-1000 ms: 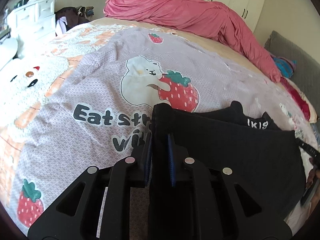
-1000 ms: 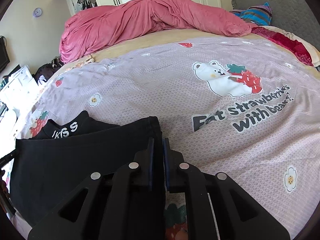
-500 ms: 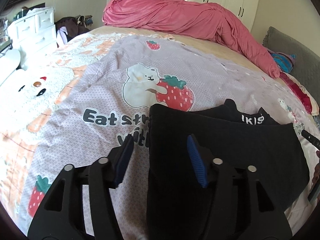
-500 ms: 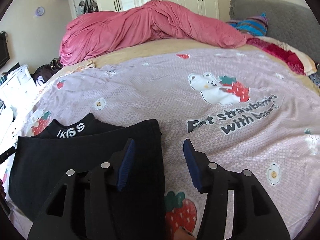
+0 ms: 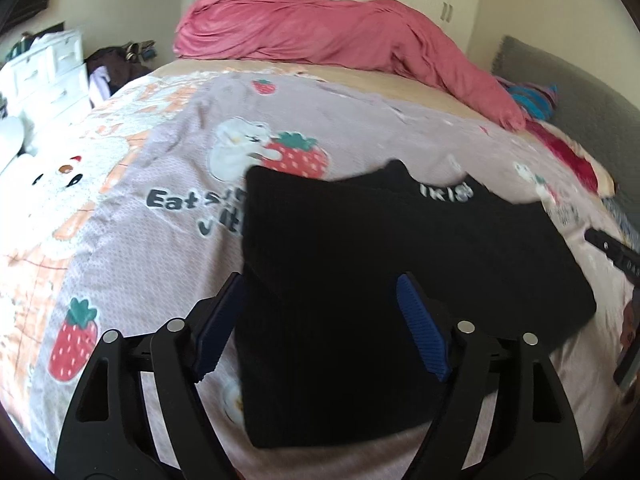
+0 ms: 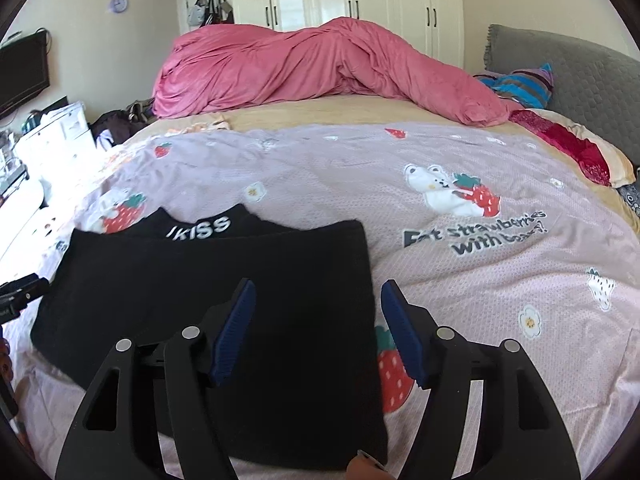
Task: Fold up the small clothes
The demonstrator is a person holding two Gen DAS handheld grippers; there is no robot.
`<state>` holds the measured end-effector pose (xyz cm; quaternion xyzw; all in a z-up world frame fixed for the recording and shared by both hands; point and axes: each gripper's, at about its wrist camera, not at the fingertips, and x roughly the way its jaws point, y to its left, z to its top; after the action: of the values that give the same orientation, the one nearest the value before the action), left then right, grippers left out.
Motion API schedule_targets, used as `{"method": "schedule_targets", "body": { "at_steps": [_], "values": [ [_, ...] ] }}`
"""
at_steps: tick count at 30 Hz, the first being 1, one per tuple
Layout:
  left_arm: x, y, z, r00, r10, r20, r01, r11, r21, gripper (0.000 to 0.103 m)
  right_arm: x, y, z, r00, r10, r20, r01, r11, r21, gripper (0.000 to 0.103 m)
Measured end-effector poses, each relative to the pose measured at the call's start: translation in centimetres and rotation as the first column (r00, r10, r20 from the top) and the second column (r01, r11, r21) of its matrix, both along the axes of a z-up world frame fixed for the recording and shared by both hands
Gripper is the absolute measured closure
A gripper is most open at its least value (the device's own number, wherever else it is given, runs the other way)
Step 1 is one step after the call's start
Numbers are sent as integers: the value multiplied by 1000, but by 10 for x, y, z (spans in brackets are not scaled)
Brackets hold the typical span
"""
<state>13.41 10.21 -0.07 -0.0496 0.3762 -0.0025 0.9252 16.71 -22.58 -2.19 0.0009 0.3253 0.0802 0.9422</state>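
While your left gripper hangs above the black garment with its jaws spread wide and nothing between them, note in the left wrist view that the garment lies flat on the strawberry-print bedspread, already doubled over, its near left corner below the blue pads. White lettering on the waistband peeks out at the garment's far edge, which suggests the upper layer was laid just short of that edge. Beyond the garment, a pink duvet is heaped at the far side of the bed, well apart from the work. Right of the garment, part of the other tool shows at the frame's edge. In the right wrist view, your right gripper is likewise parted and empty, straddling the garment's right edge: one pad over black cloth, the other over bedspread. From here the garment reads as a neat rectangle with its lettering at the far side, and the bear-and-strawberry print sits to its right. Judgement: both tools are spaced at the garment's two near corners, likely placed for a fold away from you; the cloth looks soft and should drape without slipping.
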Motion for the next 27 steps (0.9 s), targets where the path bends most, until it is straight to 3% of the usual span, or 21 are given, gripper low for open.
{"method": "schedule_targets", "body": {
  "at_steps": [4, 9, 15, 24, 27],
  "values": [
    [-5, -12, -6, 999, -30, -22, 30, 999, 17, 32, -12, 8, -10, 999, 35, -38, -36, 999, -17, 39],
    [-9, -13, -26, 993, -35, -111, 31, 999, -37, 32, -22, 7, -25, 993, 42, -108, -42, 999, 10, 39],
    [-29, -10, -36, 993, -48, -111, 40, 997, -73, 32, -27, -1, -49, 974, 31, -223, -19, 998, 54, 39],
    [-41, -1, -33, 994, -38, -100, 23, 989, -149, 32, -36, -5, -46, 980, 10, -200, 8, 996, 89, 38],
    [-46, 0, -25, 996, -39, -86, 25, 987, -157, 32, -42, -4, -35, 987, 17, -160, -2, 995, 98, 18]
  ]
}}
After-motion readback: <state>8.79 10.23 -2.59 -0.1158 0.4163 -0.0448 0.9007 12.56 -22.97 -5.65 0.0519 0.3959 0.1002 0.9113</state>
